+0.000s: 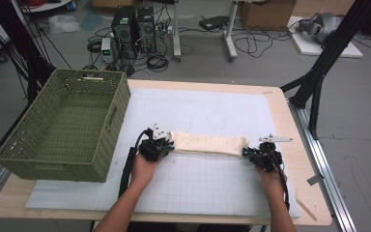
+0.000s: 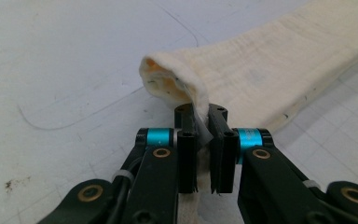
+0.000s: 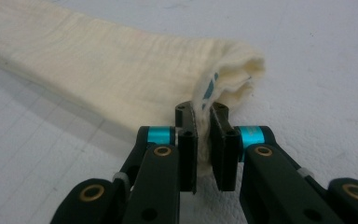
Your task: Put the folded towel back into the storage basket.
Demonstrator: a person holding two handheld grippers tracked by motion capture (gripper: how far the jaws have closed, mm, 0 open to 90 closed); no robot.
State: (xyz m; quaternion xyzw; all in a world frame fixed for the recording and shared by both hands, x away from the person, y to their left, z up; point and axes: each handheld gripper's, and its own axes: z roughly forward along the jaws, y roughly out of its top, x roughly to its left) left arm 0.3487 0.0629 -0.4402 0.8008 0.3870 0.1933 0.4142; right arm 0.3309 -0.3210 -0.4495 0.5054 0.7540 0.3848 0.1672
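A cream folded cloth (image 1: 207, 143) lies as a long strip across the white gridded mat (image 1: 212, 186). My left gripper (image 1: 168, 144) is shut on the cloth's left end; in the left gripper view its jaws pinch the cloth (image 2: 261, 70) edge at the left gripper (image 2: 204, 140). At the strip's other end my right gripper (image 1: 246, 152) is shut on the cloth; in the right gripper view the cloth (image 3: 121, 70) fold with a small blue-marked tag sits between the jaws of the right gripper (image 3: 204, 135).
A green woven basket (image 1: 14, 150) stands on the table's left side, beside the mat. The table's wooden edge (image 1: 290, 125) runs close to the right hand. Beyond the table, computers and cables lie on the floor.
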